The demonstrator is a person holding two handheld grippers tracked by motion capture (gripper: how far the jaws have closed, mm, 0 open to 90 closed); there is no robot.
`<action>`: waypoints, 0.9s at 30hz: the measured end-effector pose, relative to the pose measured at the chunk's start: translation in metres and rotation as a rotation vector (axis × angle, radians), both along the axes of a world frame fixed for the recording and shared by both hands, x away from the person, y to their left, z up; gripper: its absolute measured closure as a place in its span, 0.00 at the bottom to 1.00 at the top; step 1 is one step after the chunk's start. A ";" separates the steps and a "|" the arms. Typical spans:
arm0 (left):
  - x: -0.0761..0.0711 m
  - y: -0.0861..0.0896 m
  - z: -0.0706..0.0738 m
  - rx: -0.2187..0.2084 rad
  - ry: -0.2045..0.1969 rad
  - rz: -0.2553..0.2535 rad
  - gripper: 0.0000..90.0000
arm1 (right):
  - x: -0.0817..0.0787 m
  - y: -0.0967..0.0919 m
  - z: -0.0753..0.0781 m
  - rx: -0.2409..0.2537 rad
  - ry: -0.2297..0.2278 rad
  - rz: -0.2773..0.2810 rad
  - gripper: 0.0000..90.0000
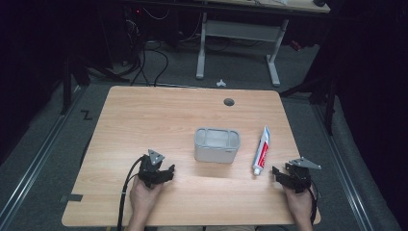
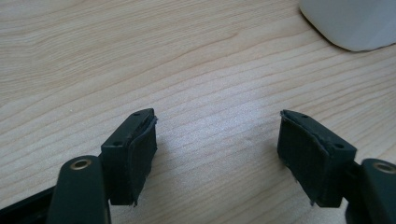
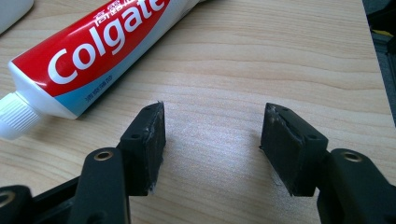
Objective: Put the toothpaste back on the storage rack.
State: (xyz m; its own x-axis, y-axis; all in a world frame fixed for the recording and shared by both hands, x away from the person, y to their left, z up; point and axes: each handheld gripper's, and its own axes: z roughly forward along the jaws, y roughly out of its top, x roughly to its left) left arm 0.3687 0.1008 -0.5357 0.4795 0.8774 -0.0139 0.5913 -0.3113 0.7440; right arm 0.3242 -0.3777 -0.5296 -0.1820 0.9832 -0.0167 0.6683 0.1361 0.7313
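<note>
Pre-grasp stage, nothing picked yet. Toothpaste tube (image 1: 261, 150) lies flat on the wooden table (image 1: 144, 115), cap end toward the person, crimped end away, just right of the white plastic bin (image 1: 216, 145) and not touching it afaict. Bin sits upright mid-table, open top, looks empty from the high view. R gripper (image 1: 278, 174) rests low near the table's right front edge, just beside the cap end of the tube, jaws spread wide w/ bare wood between the pads; the right gripper view has the white ribbed cap (image 3: 16, 119) up-left of the jaws, tube body running off diagonally. L gripper (image 1: 167, 172) is parked front-left of the bin, jaws also spread, nothing between; a bin corner (image 2: 350, 23) shows top-right in the left gripper view. My read: job is prob. tube into bin, R side does the pick since it's closest. Next move needs R to shift toward the tube and turn so the pads straddle the body across its width, then come down and close mid-body, not on the cap, where there's less to grip. Tube is soft and flat, so a squeeze will deform it; moderate closing should do. Then lift clear of the bin rim and drop in. L likely only needed to steady the bin if it slides.
</note>
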 end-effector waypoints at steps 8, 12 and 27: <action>0.000 0.000 0.000 0.001 -0.001 -0.001 0.32 | 0.000 0.000 0.000 0.001 0.001 -0.001 0.45; 0.000 0.000 0.000 0.000 0.000 -0.001 0.32 | 0.000 0.000 0.000 0.000 0.001 -0.001 0.45; 0.000 0.000 0.000 0.001 0.000 -0.003 0.32 | 0.000 0.000 0.000 0.004 0.003 0.001 0.45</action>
